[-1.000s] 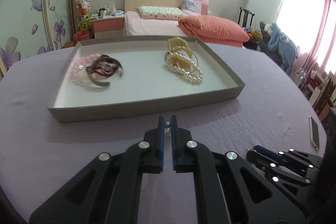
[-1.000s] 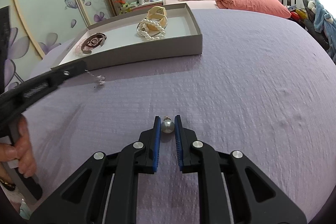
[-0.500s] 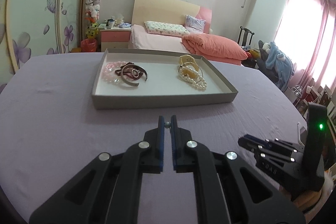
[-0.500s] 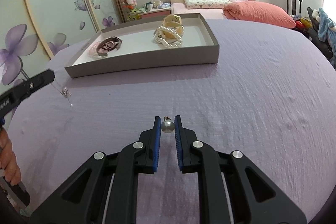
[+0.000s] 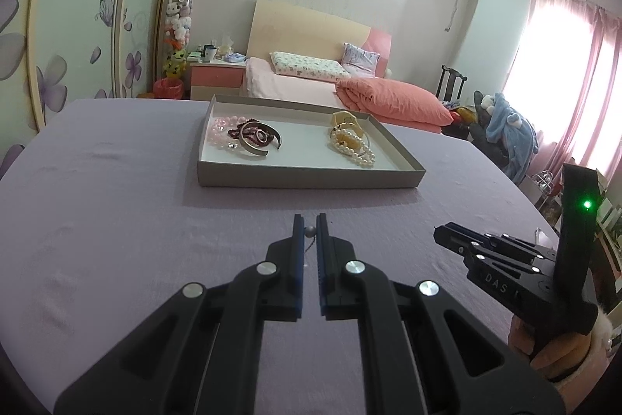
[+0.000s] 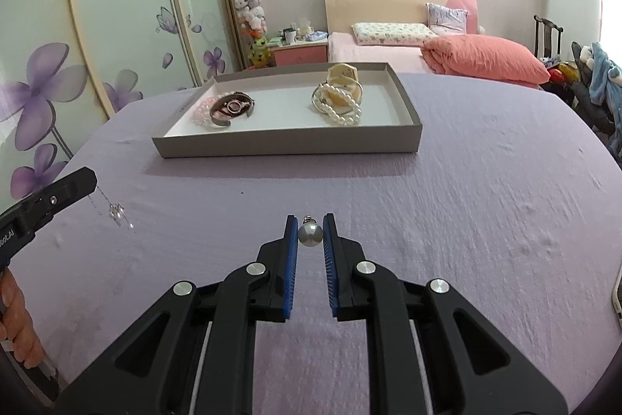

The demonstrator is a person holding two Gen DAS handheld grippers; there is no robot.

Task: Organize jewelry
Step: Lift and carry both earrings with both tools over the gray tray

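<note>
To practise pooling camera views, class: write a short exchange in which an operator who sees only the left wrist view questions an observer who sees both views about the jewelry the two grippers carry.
Operator: I see the right gripper only from the side. Is it holding anything?
Observer: Yes. It is shut on a grey pearl with a small metal loop on top.
Operator: My left gripper pinches a chain. What is at its lower end?
Observer: A small sparkly charm, dangling under the gripper's tip, low over the cloth.
</note>
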